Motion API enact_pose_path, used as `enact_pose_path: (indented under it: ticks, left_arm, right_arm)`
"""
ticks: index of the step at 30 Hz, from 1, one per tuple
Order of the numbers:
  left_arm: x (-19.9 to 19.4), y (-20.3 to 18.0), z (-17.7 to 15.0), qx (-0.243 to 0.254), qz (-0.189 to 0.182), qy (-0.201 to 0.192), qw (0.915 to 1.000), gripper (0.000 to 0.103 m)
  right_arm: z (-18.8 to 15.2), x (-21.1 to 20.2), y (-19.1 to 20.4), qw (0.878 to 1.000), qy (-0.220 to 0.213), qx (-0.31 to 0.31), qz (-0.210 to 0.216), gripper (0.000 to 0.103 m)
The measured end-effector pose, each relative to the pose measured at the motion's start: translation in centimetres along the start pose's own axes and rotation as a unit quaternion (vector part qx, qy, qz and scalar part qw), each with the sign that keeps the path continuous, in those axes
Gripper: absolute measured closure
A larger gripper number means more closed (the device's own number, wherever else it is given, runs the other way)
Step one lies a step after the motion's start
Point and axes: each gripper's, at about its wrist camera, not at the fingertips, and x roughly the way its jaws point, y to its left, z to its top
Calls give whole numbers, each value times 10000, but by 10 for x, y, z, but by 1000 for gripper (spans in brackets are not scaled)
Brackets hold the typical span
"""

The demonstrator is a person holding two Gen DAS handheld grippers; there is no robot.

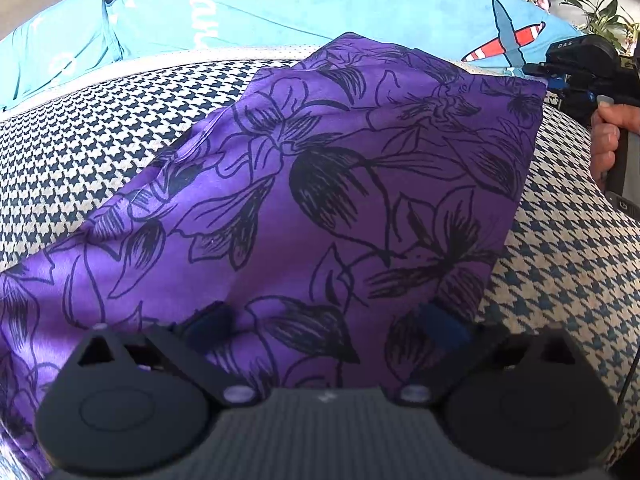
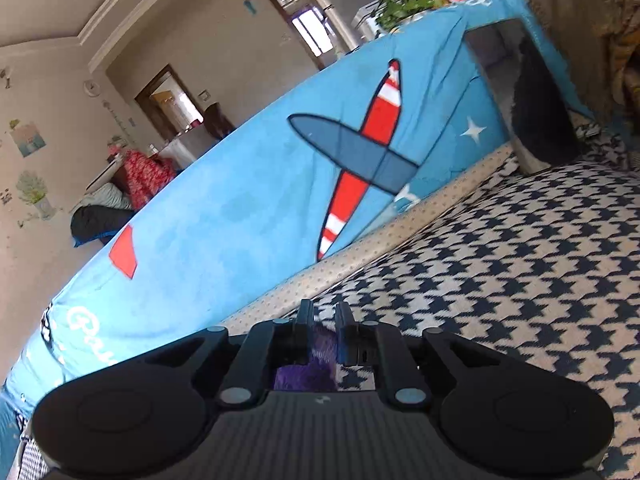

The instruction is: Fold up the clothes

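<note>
Right gripper [image 2: 322, 320] fingers pinch silky purple floral cloth [image 1: 320, 184]; left gripper [image 1: 324, 324] fingers spread.

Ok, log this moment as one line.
right gripper: shut on purple floral garment corner | left gripper: open over it | surface: houndstooth cover

One purple floral garment [image 1: 328, 184], two grippers [image 1: 324, 324] [image 2: 323, 320], one blue blanket [image 2: 248, 200].

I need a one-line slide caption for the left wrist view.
Left gripper open over purple floral garment on houndstooth cover; right gripper pinches its far corner.
</note>
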Motion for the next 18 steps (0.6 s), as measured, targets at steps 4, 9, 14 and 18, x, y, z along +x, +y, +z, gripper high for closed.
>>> enact_pose_path:
  ticks: [4,9,14,18]
  left_arm:
    - [-5,8,4,-381,-107,-177,9991,0]
    - [-10,16,12,-729,-156,-381,9965,0]
    - [-10,18,15,-834,-136,-388,9957,0]
    - [-9,16,14,-838,-137,-307,9959,0]
  right_arm:
    - [8,-8,0,9994,17,134,308,86]
    - [1,-9,28,9962,260,-316,767,84]
    - [-18,-3,61,9855,709,-922,1232,80]
    - [-41,-1,91,9673,1079,-1655,1590,78]
